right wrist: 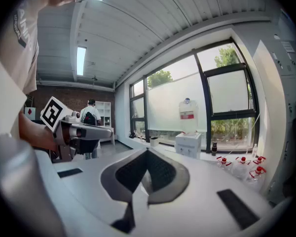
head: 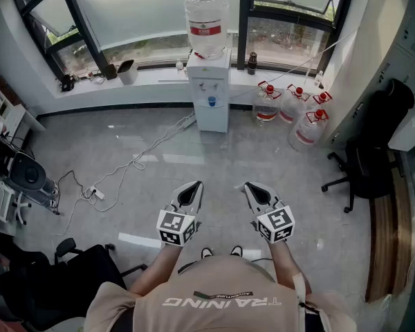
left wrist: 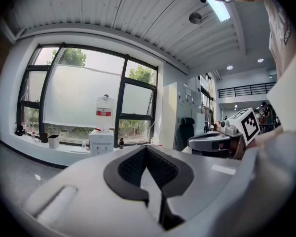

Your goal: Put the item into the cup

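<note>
No cup and no item to go into one shows in any view. I hold both grippers out at waist height over a grey floor. My left gripper (head: 195, 186) is shut with nothing in it; in the left gripper view its dark pads (left wrist: 138, 168) meet at the tip. My right gripper (head: 251, 187) is likewise shut and empty, its pads (right wrist: 158, 171) closed together. Each gripper sees the other beside it: the right gripper (left wrist: 222, 138) in the left gripper view, the left gripper (right wrist: 81, 131) in the right gripper view.
A white water dispenser (head: 211, 92) with a bottle on top stands ahead by the window. Several water jugs (head: 294, 113) sit to its right. A black office chair (head: 368, 166) is at the right, another chair (head: 72, 267) at lower left. A power strip and cable (head: 97, 194) lie on the floor.
</note>
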Demonstrator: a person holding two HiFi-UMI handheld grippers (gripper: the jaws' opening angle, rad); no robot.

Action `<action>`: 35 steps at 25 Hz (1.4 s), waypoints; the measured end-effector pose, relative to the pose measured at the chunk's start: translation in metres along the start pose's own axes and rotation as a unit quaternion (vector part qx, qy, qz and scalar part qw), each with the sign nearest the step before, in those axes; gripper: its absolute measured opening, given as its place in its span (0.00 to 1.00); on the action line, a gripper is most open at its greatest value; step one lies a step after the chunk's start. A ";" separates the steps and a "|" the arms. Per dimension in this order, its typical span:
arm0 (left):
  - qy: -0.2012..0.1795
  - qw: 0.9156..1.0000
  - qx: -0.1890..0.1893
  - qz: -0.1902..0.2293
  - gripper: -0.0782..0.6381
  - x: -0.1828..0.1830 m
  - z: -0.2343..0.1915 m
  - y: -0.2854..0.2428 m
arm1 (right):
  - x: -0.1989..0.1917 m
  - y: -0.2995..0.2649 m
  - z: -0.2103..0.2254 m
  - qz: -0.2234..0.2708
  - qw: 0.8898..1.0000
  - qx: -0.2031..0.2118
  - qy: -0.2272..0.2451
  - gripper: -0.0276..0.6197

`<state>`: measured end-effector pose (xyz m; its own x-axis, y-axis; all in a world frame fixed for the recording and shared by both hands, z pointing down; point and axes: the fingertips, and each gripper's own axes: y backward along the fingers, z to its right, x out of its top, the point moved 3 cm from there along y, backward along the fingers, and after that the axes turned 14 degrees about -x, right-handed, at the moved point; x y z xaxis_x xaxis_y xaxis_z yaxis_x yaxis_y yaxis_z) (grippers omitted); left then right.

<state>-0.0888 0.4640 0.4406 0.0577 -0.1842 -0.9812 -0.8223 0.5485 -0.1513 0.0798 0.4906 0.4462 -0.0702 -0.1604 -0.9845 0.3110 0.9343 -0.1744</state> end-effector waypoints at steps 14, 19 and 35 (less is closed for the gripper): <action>-0.004 1.000 0.021 -0.003 0.12 -0.002 -0.022 0.008 | 0.001 -0.019 0.000 -0.002 1.000 0.000 0.028 0.06; -0.006 1.000 0.016 -0.003 0.12 -0.001 -0.033 0.008 | 0.003 -0.030 -0.008 -0.006 0.999 0.001 0.032 0.06; -0.010 1.000 -0.010 -0.022 0.12 -0.009 -0.087 -0.012 | -0.014 -0.071 -0.004 -0.033 0.999 -0.042 -0.004 0.06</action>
<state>-0.1282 0.3881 0.4615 0.1044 -0.1916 -0.9759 -0.8304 0.5232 -0.1915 0.0547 0.4278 0.4728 -0.0806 -0.2238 -0.9713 0.2256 0.9451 -0.2365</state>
